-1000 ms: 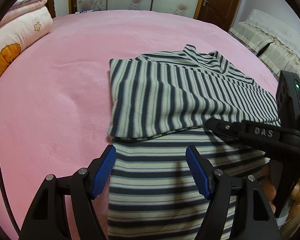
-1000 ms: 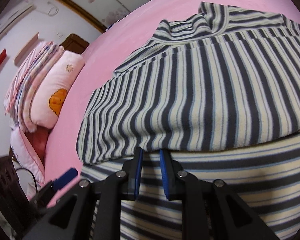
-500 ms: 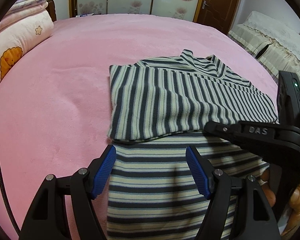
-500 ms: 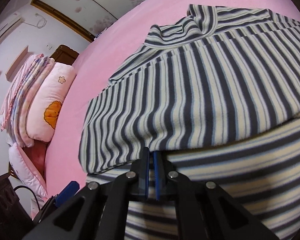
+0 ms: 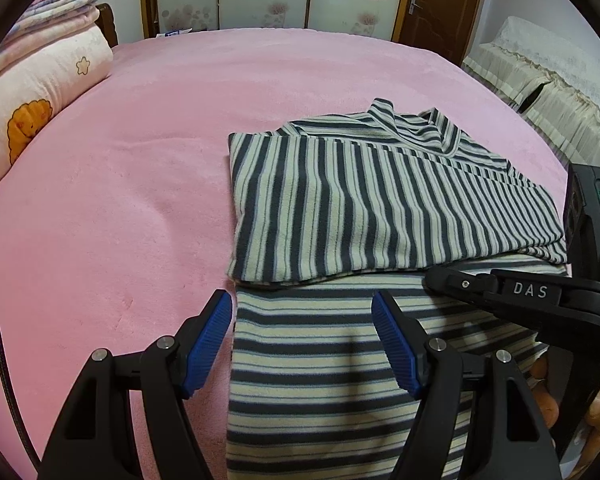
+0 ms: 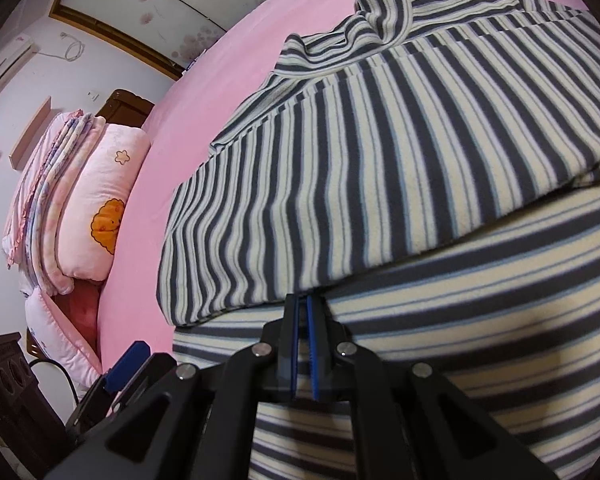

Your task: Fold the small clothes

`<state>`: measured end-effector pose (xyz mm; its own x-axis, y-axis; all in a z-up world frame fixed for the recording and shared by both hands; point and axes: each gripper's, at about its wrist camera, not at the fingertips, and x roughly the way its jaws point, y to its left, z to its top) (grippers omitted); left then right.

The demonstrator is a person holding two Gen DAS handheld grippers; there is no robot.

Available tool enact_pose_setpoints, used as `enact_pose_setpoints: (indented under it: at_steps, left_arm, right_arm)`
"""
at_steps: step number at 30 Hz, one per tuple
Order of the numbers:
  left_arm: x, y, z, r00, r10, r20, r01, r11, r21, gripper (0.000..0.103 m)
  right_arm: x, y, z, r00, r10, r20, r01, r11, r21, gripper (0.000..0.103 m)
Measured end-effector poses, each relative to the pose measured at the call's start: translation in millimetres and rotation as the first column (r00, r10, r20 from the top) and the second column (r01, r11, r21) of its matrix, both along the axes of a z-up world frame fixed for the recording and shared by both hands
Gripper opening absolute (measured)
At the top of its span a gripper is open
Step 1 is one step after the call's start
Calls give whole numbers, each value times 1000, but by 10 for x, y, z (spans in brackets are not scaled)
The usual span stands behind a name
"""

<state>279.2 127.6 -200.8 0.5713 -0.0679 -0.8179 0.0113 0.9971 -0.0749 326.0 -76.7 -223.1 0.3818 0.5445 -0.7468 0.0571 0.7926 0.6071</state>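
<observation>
The striped top (image 5: 380, 220) lay on the pink bed (image 5: 140, 160), sleeve folded across its body. The right gripper (image 6: 303, 312) had its jaws pinched narrow at the fold's edge, whether on cloth I cannot tell. The left gripper (image 5: 302, 340) hovered wide at the hem. Next, probably, came lifting the hem over.

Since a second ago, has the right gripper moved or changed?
Yes. The right gripper has shut, and it sits closer under the edge of the shirt's folded flap; whether it pinches cloth cannot be told.
</observation>
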Motion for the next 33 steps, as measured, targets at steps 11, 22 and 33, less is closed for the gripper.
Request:
enact_pose_setpoints:
  at_steps: [11, 22, 33]
  left_arm:
    - [-352, -130, 200, 999, -26, 21, 24, 997, 78, 75]
    - [-1131, -225, 1034, 993, 17, 118, -24, 998, 62, 88]
    - [-2116, -140, 1746, 979, 85, 185, -65, 991, -114, 93]
  right_arm:
    - [-587, -193, 240, 995, 82, 61, -69, 981, -182, 4]
    - [-1588, -679, 1188, 977, 91, 194, -11, 925, -380, 4]
    - [-2698, -1136, 2125, 914, 55, 401, 133, 895, -425, 26]
